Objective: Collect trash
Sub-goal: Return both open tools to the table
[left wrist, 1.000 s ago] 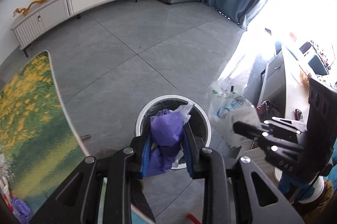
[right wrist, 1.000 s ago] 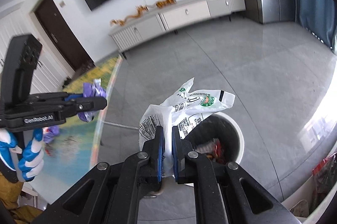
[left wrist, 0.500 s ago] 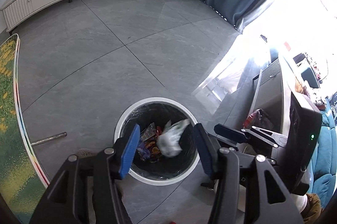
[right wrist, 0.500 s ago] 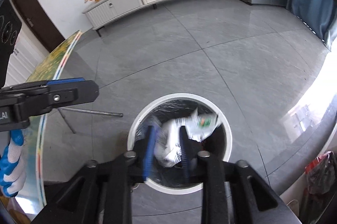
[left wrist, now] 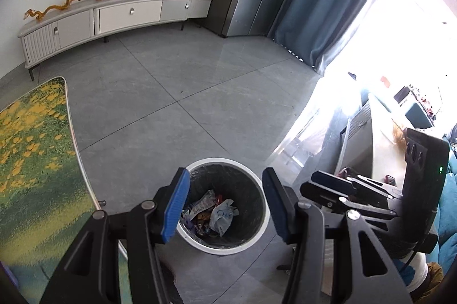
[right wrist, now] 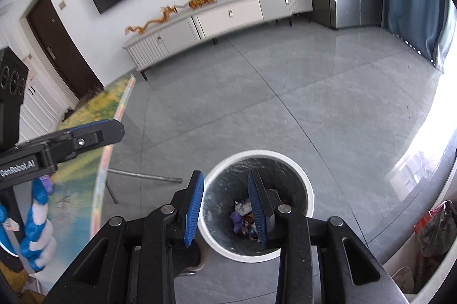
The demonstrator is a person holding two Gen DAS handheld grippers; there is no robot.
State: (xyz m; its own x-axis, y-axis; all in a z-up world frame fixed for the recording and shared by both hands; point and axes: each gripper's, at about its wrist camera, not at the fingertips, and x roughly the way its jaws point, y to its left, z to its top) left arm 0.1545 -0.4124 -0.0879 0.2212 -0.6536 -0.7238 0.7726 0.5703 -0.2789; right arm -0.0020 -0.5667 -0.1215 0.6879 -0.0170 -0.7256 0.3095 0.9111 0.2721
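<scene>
Trash (left wrist: 212, 214) lies inside the bin (left wrist: 258, 232) on the floor. Your left tool (left wrist: 225, 207) and right tool (right wrist: 225, 208) hover above it, both spread wide, holding nothing.

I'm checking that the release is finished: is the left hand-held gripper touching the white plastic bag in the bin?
Apart. In the left wrist view the left hand-held gripper is open and empty above the trash bin; the white plastic bag lies at the bottom.

Your pads (left wrist: 174, 207) are blue; the bin (left wrist: 258, 181) has a white rim; the table (left wrist: 31, 150) shows yellow flowers on green.
</scene>
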